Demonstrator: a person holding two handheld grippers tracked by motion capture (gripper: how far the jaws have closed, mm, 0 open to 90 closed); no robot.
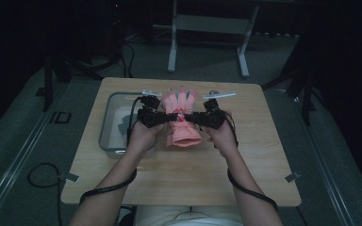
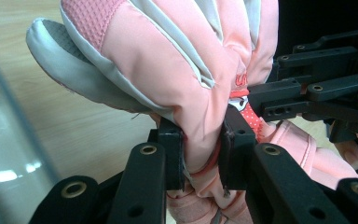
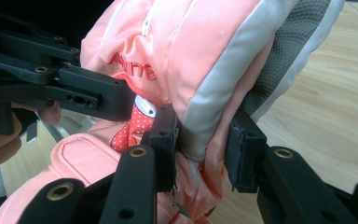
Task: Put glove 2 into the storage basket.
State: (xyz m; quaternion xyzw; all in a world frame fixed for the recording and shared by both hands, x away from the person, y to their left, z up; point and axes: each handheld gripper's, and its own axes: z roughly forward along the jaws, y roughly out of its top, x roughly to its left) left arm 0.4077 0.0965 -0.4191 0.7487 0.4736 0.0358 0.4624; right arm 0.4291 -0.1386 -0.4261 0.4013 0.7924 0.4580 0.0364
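Pink padded fabric was pinched at both sides of the glove's wrist, and the grip is where the step would be won or lost. The left gripper (image 2: 200, 156) had its pads pressed hard into a fold of the glove (image 2: 177, 70), the cloth bunched between them at the lower middle of the left gripper view. The right gripper (image 3: 205, 151) was clamped on the opposite edge, on the grey-trimmed seam, with the near pad well seated; the far pad appeared to bear on less material, a weaker hold by my judgement.

In the high view the two grippers met at the centre of the frame, left gripper (image 1: 166, 117) and right gripper (image 1: 193, 117), with the glove (image 1: 181, 129) between them, fingers pointing to the top of the frame and cuff towards the person. It appeared to be held above the counter (image 1: 245, 169).

Recommended practice: keep both grippers level and pull evenly apart, so the slippery shell does not creep out of the shallower hold. Lower it flat before letting go.

A clear tray (image 1: 111, 125) stood just left of the glove; the left hand (image 1: 139, 136) should stay clear of its rim.
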